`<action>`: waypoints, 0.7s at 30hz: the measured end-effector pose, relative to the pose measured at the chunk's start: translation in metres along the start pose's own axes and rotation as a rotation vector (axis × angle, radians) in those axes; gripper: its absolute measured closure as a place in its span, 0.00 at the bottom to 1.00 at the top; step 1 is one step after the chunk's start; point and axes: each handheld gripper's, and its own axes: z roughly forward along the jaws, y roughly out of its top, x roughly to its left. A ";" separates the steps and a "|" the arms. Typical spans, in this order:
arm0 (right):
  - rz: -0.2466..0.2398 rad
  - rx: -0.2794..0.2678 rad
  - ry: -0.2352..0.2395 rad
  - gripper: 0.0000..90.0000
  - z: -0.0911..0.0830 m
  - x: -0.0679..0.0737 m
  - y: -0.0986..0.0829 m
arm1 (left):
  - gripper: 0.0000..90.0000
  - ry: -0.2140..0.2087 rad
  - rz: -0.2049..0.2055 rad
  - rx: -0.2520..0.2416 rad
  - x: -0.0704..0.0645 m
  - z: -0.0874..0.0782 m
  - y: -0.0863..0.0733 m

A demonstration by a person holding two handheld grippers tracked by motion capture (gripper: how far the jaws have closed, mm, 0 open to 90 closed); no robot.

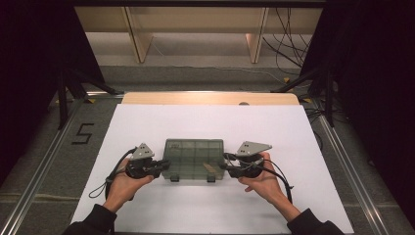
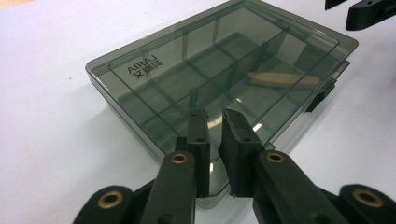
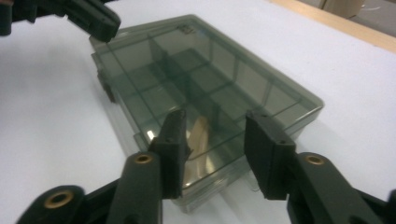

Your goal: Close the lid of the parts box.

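Note:
A smoky see-through compartment box (image 1: 193, 156) lies shut on the white sheet, with its two latches facing the person. One light wooden piece (image 2: 282, 79) lies in a compartment at the box's near right (image 1: 210, 168) (image 3: 198, 133). My left gripper (image 1: 164, 166) is at the box's left end. In the left gripper view (image 2: 215, 116) its jaws hang over the lid's edge, a narrow gap between them and nothing held. My right gripper (image 1: 226, 164) is at the right end. In the right gripper view (image 3: 215, 128) it stands open wider above the lid's corner, empty.
The white sheet (image 1: 147, 122) covers the table, and a strip of bare wood (image 1: 210, 98) shows at the far edge. A black "5" (image 1: 83, 133) is marked on the floor at left. Dark stands (image 1: 63, 88) and cables (image 1: 293, 39) flank the table.

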 end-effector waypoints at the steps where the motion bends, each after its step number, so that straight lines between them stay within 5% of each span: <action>1: 0.012 -0.021 -0.012 0.61 -0.004 -0.001 0.001 | 0.87 0.009 0.000 -0.005 -0.001 0.000 0.000; 4: 0.040 -0.058 -0.012 0.56 -0.007 -0.002 0.003 | 0.85 0.003 0.026 0.004 0.000 -0.004 0.002; 5: 0.041 -0.065 -0.017 0.55 -0.009 -0.002 0.004 | 0.84 0.006 -0.002 -0.031 -0.003 -0.003 0.002; 14: 0.058 -0.146 -0.078 0.38 -0.022 0.002 0.014 | 0.70 -0.001 0.003 -0.072 -0.008 -0.009 0.003; 21: 0.078 -0.167 -0.073 0.37 -0.030 0.004 0.014 | 0.61 -0.012 -0.007 -0.145 -0.013 -0.015 0.006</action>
